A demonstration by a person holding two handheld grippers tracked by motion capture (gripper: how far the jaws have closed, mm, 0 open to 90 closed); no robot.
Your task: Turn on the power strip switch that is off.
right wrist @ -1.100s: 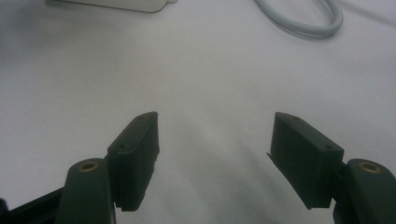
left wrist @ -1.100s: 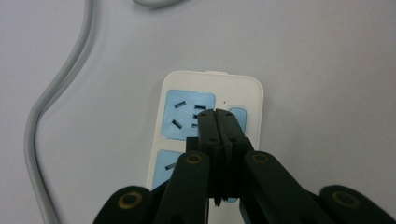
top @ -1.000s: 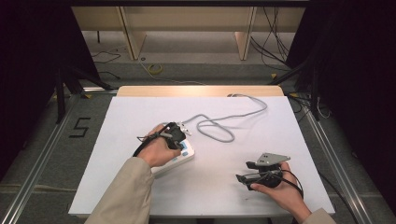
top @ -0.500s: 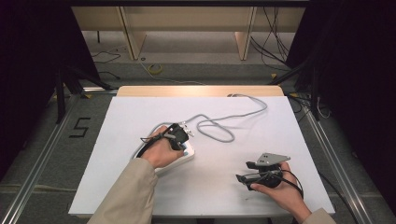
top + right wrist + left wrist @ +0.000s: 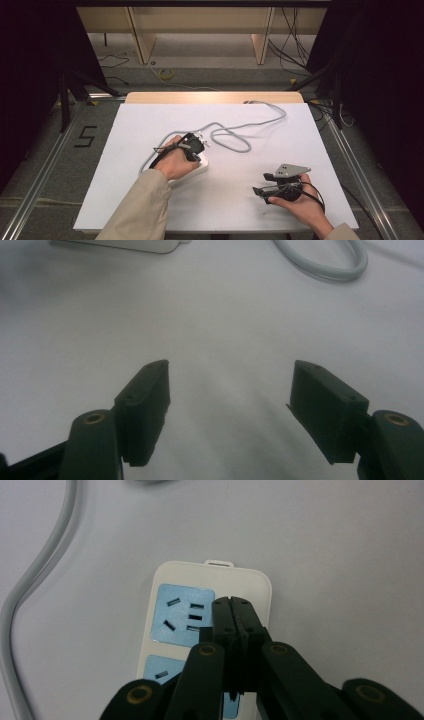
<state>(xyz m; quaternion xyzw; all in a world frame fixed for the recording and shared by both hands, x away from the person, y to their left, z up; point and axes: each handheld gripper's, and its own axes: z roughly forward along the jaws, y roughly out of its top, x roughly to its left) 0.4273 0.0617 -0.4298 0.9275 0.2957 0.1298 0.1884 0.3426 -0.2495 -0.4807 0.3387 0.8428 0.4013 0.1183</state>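
Two grippers are seen at the white table [image 5: 125, 200]. The left gripper [image 5: 231, 611] has its jaws pressed together with nothing between them, tips held over the white plastic power strip with blue socket faces [image 5: 170, 580], at the right edge of the far socket; whether the tips touch the strip cannot be told. In the high view the strip [image 5: 202, 166] lies left of centre on the table, largely covered by the left hand [image 5: 175, 161]. The grey power cable [image 5: 240, 131] loops away beside it toward the far edge; a plug-like end [image 5: 201, 140] appears just beyond the gripper, too small to confirm. The right gripper [image 5: 230, 410] is held well apart over bare table near the right front, jaws spread wide and empty. Risks, as judged: the strip is unrestrained, so a sideways push from closed tips could slide or rotate it; tips could slip off the smooth casing; the cable loop could be snagged and drag the strip.
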